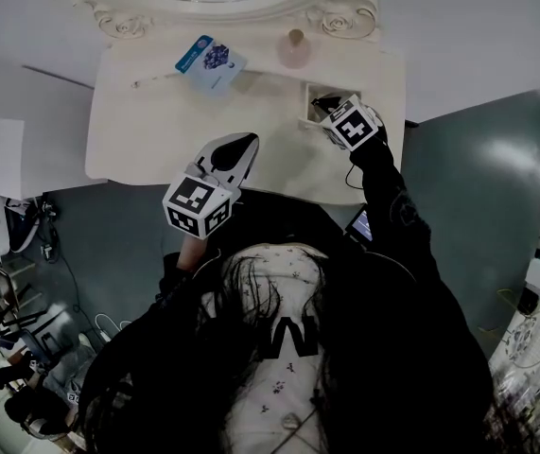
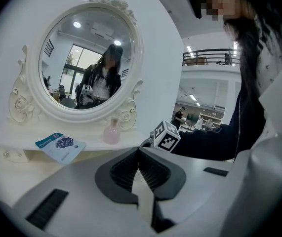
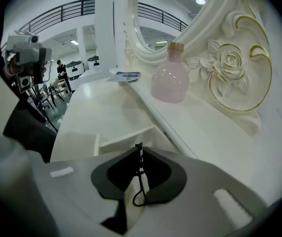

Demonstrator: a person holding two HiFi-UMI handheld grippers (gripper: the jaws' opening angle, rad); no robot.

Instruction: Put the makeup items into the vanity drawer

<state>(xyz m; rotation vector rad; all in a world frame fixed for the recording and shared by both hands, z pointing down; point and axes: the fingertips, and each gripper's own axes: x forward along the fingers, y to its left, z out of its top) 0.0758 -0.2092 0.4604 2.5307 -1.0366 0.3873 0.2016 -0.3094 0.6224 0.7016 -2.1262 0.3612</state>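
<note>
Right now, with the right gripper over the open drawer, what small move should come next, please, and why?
Probably open the right gripper: its jaws pinch a thin black item just above the open drawer, so releasing should drop it inside.

Black sleeves (image 1: pixel 397 206); white left claw (image 2: pixel 139 151) and right claw (image 3: pixel 139 151) (black ribbed pads (image 2: pixel 123 169), checkered marker cubes (image 1: pixel 198 206)).

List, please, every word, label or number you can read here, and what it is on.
Blue sachet: white print, too small to read.
Marker cubes on left gripper and right gripper: square patterns, no words.
Pink bottle: no label visible.
So nothing can be quoted.
</note>
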